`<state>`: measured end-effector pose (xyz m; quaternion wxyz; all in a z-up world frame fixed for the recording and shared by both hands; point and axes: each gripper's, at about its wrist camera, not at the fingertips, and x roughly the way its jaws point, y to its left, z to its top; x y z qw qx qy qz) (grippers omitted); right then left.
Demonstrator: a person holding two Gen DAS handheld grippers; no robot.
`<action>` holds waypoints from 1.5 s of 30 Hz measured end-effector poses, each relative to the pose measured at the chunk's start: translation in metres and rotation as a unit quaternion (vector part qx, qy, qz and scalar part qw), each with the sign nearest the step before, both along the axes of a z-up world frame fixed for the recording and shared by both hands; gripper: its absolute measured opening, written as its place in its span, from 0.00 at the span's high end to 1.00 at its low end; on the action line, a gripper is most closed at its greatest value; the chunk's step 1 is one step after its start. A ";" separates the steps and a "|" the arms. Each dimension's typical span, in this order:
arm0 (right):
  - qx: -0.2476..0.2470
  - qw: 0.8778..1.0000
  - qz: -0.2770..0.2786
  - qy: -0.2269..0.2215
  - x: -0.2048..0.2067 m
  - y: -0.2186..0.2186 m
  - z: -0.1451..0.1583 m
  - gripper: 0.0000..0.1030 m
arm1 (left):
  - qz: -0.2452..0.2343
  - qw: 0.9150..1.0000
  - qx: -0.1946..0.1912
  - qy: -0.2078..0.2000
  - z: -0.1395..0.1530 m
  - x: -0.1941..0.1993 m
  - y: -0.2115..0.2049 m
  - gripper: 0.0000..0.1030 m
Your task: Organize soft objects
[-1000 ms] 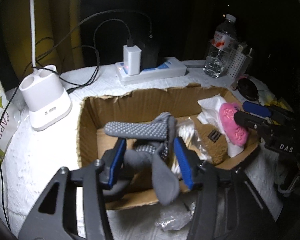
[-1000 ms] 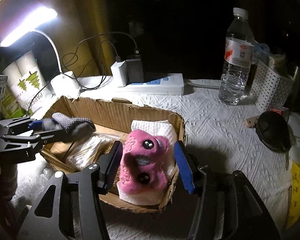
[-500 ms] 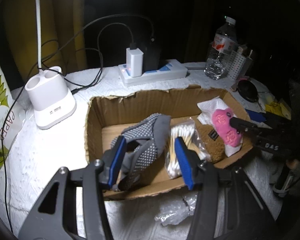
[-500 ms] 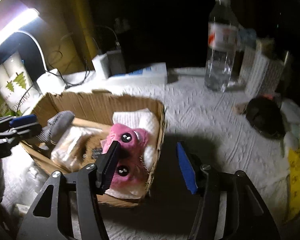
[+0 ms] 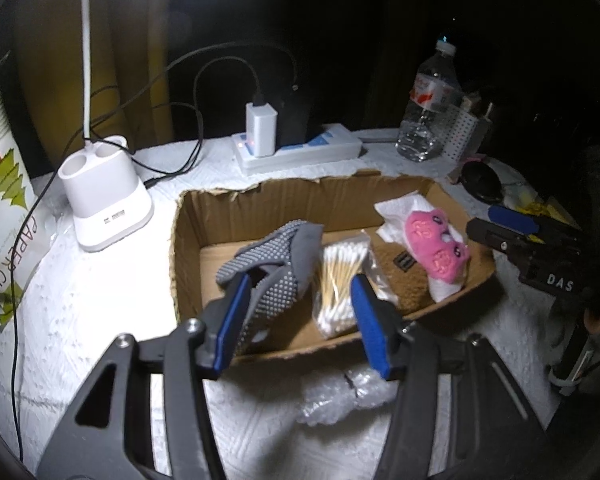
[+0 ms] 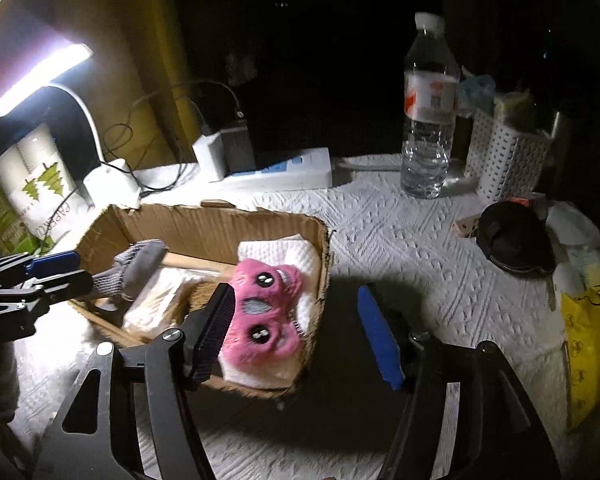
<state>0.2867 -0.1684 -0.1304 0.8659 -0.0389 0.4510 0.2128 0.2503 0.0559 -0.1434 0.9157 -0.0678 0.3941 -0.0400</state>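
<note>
A cardboard box stands on the white table. In it lie a grey dotted glove, a bag of cotton swabs, a brown cloth, white tissue and a pink plush toy. My left gripper is open over the box's near wall, empty, its left pad beside the glove. My right gripper is open and empty at the box's right end, with the pink toy lying by its left pad. The glove also shows in the right wrist view.
A white lamp base, a power strip with chargers, a water bottle, a white perforated basket and a black pouch stand behind and right of the box. Crumpled plastic lies in front. A yellow bag is at right.
My left gripper let go of the grey glove, which now lies in the box, and drew back. My right gripper opened off the pink toy and drew back to the right.
</note>
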 end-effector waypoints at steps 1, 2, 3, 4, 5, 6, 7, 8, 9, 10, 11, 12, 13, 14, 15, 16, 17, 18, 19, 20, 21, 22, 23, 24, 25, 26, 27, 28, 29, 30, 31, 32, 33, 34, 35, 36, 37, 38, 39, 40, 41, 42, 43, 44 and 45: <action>0.000 1.000 0.001 -0.002 -0.003 0.001 0.003 0.35 | -0.001 1.000 -0.001 -0.002 0.002 -0.003 -0.001 0.43; 0.001 1.000 0.003 -0.003 -0.006 0.003 0.006 0.35 | -0.002 1.000 -0.004 -0.005 0.004 -0.006 -0.001 0.32; 0.002 1.000 0.004 -0.004 -0.009 0.004 0.008 0.35 | -0.002 1.000 -0.007 -0.008 0.005 -0.009 -0.001 0.28; 0.002 1.000 0.005 -0.005 -0.012 0.005 0.010 0.35 | -0.002 1.000 -0.010 -0.012 0.008 -0.013 0.000 0.28; 0.004 1.000 0.007 -0.006 -0.015 0.007 0.012 0.35 | -0.003 1.000 -0.010 -0.015 0.010 -0.016 0.000 0.28; 0.005 1.000 0.009 -0.007 -0.019 0.009 0.015 0.35 | -0.004 1.000 -0.010 -0.018 0.012 -0.019 0.000 0.28; 0.006 1.000 0.011 -0.007 -0.022 0.010 0.017 0.35 | -0.005 1.000 -0.010 -0.020 0.014 -0.022 0.000 0.28; 0.007 1.000 0.013 -0.007 -0.025 0.011 0.018 0.35 | -0.005 1.000 -0.011 -0.022 0.016 -0.026 0.000 0.28; 0.007 1.000 0.016 -0.008 -0.029 0.014 0.020 0.35 | -0.005 1.000 -0.011 -0.024 0.017 -0.030 0.001 0.28; 0.008 1.000 0.018 -0.008 -0.033 0.016 0.022 0.35 | -0.005 1.000 -0.012 -0.026 0.018 -0.033 0.002 0.28; 0.008 1.000 0.020 -0.009 -0.036 0.018 0.024 0.35 | -0.004 1.000 -0.013 -0.027 0.019 -0.036 0.003 0.28; 0.008 1.000 0.022 -0.010 -0.039 0.020 0.025 0.35 | -0.004 1.000 -0.014 -0.028 0.019 -0.040 0.003 0.28; 0.008 1.000 0.024 -0.010 -0.042 0.021 0.026 0.35 | -0.003 0.999 -0.015 -0.030 0.020 -0.044 0.004 0.28; 0.008 1.000 0.025 -0.010 -0.045 0.023 0.028 0.35 | -0.003 0.999 -0.016 -0.031 0.020 -0.047 0.005 0.28; 0.008 1.000 0.028 -0.011 -0.049 0.026 0.029 0.35 | -0.003 0.999 -0.017 -0.031 0.020 -0.050 0.005 0.28; 0.008 0.999 0.030 -0.010 -0.052 0.028 0.030 0.35 | -0.003 0.999 -0.018 -0.032 0.020 -0.053 0.006 0.28; 0.008 0.999 0.033 -0.010 -0.055 0.030 0.030 0.35 | -0.003 0.999 -0.019 -0.033 0.020 -0.057 0.007 0.28; 0.008 0.999 0.036 -0.010 -0.058 0.033 0.030 0.35 | -0.002 0.999 -0.020 -0.033 0.019 -0.060 0.008 0.28; 0.008 0.999 0.038 -0.009 -0.062 0.036 0.031 0.35 | -0.001 0.999 -0.021 -0.033 0.018 -0.064 0.010 0.28; 0.008 0.999 0.041 -0.007 -0.065 0.038 0.030 0.35 | 0.000 0.999 -0.022 -0.033 0.017 -0.067 0.011 0.28; 0.007 0.999 0.044 -0.006 -0.068 0.041 0.030 0.35 | 0.000 0.999 -0.023 -0.033 0.016 -0.070 0.013 0.28; 0.006 0.999 0.047 -0.005 -0.071 0.043 0.029 0.35 | 0.001 0.999 -0.024 -0.033 0.015 -0.073 0.014 0.28; 0.006 0.999 0.049 -0.004 -0.074 0.046 0.029 0.35 | 0.003 0.999 -0.024 -0.033 0.014 -0.076 0.016 0.28; 0.006 0.999 0.051 -0.002 -0.077 0.048 0.028 0.35 | 0.004 0.999 -0.025 -0.032 0.013 -0.079 0.017 0.28; 0.006 0.999 0.054 0.000 -0.080 0.051 0.027 0.35 | 0.006 0.999 -0.026 -0.032 0.012 -0.082 0.019 0.28; 0.006 0.998 0.057 0.003 -0.084 0.055 0.026 0.35 | 0.008 0.999 -0.027 -0.031 0.010 -0.085 0.021 0.28; 0.006 0.998 0.061 0.006 -0.088 0.058 0.024 0.35 | 0.010 0.999 -0.028 -0.031 0.009 -0.088 0.023 0.28; 0.006 0.998 0.064 0.009 -0.091 0.062 0.022 0.35 | 0.012 0.999 -0.030 -0.030 0.008 -0.092 0.025 0.28; 0.005 0.998 0.068 0.011 -0.095 0.065 0.020 0.35 | 0.013 0.999 -0.030 -0.030 0.007 -0.094 0.026 0.28; 0.005 0.997 0.072 0.015 -0.099 0.069 0.018 0.35 | 0.014 0.999 -0.030 -0.030 0.006 -0.097 0.028 0.28; 0.005 0.997 0.073 0.017 -0.102 0.071 0.017 0.35 | 0.015 0.999 -0.031 -0.030 0.005 -0.101 0.029 0.28; 0.005 0.997 0.075 0.020 -0.105 0.074 0.015 0.35 | 0.016 0.999 -0.032 -0.030 0.004 -0.105 0.031 0.28; 0.006 0.997 0.078 0.023 -0.110 0.078 0.014 0.35 | 0.017 0.999 -0.033 -0.029 0.002 -0.108 0.032 0.28; 0.006 0.996 0.081 0.025 -0.113 0.080 0.013 0.35 | 0.018 0.999 -0.033 -0.029 0.002 -0.111 0.033 0.28; 0.007 0.996 0.084 0.028 -0.118 0.083 0.011 0.35 | 0.019 0.999 -0.034 -0.029 0.000 -0.115 0.034 0.28; 0.008 0.996 0.087 0.032 -0.122 0.086 0.010 0.35 | 0.020 0.999 -0.035 -0.029 -0.001 -0.119 0.036 0.28; 0.009 0.995 0.089 0.035 -0.125 0.088 0.008 0.35 | 0.021 0.999 -0.036 -0.028 -0.002 -0.122 0.037 0.28; 0.011 0.995 0.094 0.043 -0.130 0.090 0.005 0.35 | 0.023 0.999 -0.037 -0.028 -0.003 -0.126 0.039 0.28; 0.011 0.994 0.097 0.049 -0.134 0.091 0.002 0.35 | 0.025 0.999 -0.038 -0.028 -0.004 -0.131 0.040 0.28; 0.009 0.994 0.099 0.053 -0.137 0.092 -0.001 0.35 | 0.027 0.998 -0.039 -0.028 -0.005 -0.134 0.042 0.28; 0.008 0.993 0.100 0.058 -0.142 0.093 -0.004 0.35 | 0.029 0.998 -0.039 -0.028 -0.006 -0.137 0.044 0.28; 0.008 0.993 0.099 0.065 -0.146 0.092 -0.006 0.35 | 0.032 0.998 -0.041 -0.029 -0.007 -0.141 0.046 0.28; 0.010 0.993 0.099 0.068 -0.149 0.092 -0.008 0.35 | 0.033 0.998 -0.042 -0.029 -0.008 -0.144 0.047 0.28; 0.011 0.992 0.098 0.073 -0.152 0.092 -0.009 0.35 | 0.035 0.998 -0.042 -0.028 -0.009 -0.147 0.049 0.28; 0.011 0.992 0.099 0.077 -0.155 0.092 -0.010 0.35 | 0.036 0.998 -0.043 -0.028 -0.010 -0.149 0.050 0.28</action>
